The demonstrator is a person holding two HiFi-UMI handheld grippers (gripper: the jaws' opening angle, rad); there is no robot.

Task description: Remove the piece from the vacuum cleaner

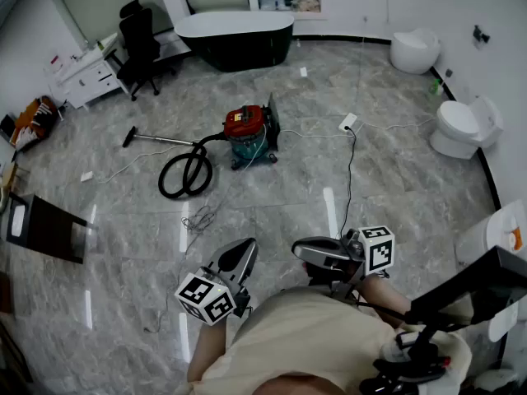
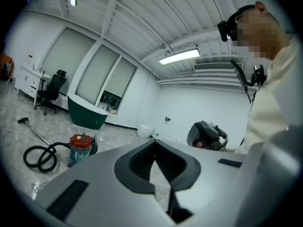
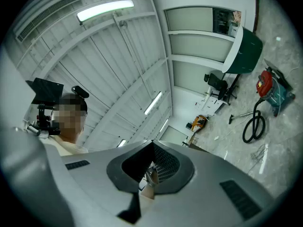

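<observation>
**Sam:** Where is the vacuum cleaner (image 1: 249,134) now?

**Me:** It stands upright on the grey floor (image 1: 395,179), out in the open. It has a red top and a blue-green body.

**Sam:** Is anything still on it?

**Me:** Yes. The black hose (image 1: 185,171) is joined to the vacuum cleaner and lies in a loop just to its left, as my head view shows it. A thin tube (image 1: 160,139) runs on from the hose, further left of the vacuum cleaner, flat on the floor.

**Sam:** What else is around it?

**Me:** A dark bathtub (image 1: 235,35) is behind the vacuum cleaner, by the far wall. A black chair (image 1: 138,48) is behind it and to the left. A white plug block (image 1: 347,123) lies to the right of it, and a white toilet (image 1: 461,126) is further right still.

**Sam:** And your grippers?

**Me:** Both are well apart from the vacuum cleaner, on the near side, close to my body. The left gripper (image 1: 244,249) has its jaws tip to tip with nothing between them. The right gripper (image 1: 300,250) has its jaws pressed together too. A small pale bit shows through the slit behind its tips, too small for me to tell what it is.
</observation>
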